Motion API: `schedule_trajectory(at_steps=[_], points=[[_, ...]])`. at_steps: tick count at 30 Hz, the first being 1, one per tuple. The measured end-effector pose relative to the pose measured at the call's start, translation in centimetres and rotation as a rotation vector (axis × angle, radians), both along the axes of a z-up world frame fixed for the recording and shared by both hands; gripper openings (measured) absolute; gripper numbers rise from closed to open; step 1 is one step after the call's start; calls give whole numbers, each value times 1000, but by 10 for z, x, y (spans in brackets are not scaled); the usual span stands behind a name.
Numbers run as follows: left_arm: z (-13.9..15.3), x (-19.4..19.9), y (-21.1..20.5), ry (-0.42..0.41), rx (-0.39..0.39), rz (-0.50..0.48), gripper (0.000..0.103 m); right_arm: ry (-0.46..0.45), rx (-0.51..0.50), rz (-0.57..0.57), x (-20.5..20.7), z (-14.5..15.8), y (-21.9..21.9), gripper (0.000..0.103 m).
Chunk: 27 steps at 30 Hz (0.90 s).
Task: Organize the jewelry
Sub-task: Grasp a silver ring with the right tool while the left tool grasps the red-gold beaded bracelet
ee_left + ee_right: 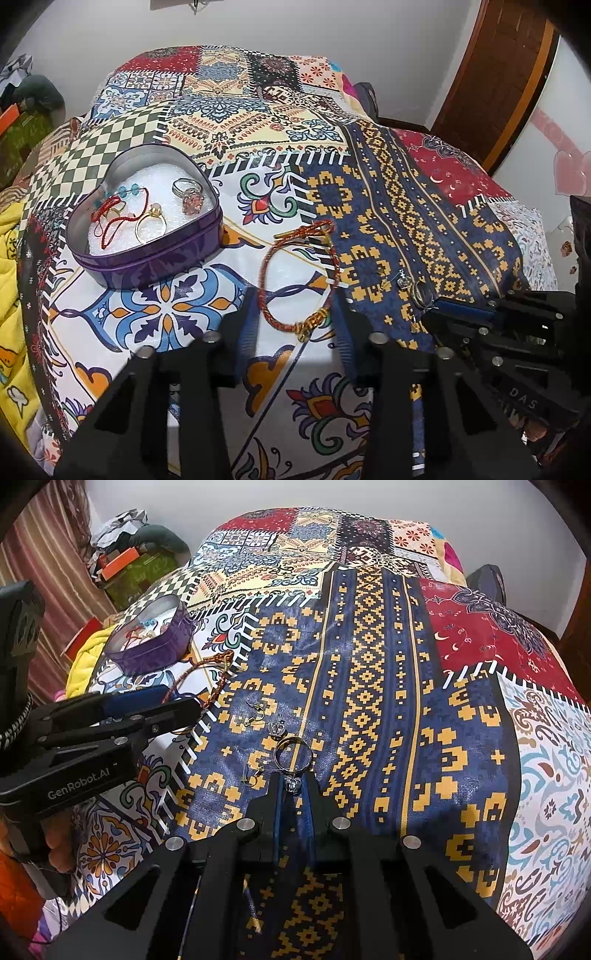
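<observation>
This is a bedroom in a home: a bed covered by a patchwork bedspread point(258, 110) fills both views, with a white wall point(332, 26) behind it, a wooden door frame point(509, 74) to one side, striped curtains point(48, 572) and piled clothes point(140, 531) in the corner.

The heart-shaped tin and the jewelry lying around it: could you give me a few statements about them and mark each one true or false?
1. The heart-shaped tin has its lid on. False: it is open, with rings and red cords inside.
2. A braided bracelet lies on the bedspread, outside the tin. True.
3. The right gripper is closed on a silver ring. True.
4. The left gripper is clamped on the bracelet. False: its fingers stand apart on either side of it.
</observation>
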State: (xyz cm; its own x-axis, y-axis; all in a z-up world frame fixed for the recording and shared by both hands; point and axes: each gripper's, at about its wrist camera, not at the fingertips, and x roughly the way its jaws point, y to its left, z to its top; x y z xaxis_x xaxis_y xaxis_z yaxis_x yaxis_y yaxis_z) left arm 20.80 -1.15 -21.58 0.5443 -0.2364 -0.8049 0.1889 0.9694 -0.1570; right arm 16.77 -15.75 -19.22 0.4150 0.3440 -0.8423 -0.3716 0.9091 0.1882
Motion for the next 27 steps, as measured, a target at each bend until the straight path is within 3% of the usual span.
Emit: schedule_trajectory(at_steps=[5,12,27], points=[[-1,-1,3,7,-20,9,13,4,10,-7,1,2,-2,9],[3,-8,4,12,-38,12,3,-7,20,-15,0,9,-7,9],[30,-30,7,-46,-21,31,1,-102,41,-28,-10,46,-8,9]])
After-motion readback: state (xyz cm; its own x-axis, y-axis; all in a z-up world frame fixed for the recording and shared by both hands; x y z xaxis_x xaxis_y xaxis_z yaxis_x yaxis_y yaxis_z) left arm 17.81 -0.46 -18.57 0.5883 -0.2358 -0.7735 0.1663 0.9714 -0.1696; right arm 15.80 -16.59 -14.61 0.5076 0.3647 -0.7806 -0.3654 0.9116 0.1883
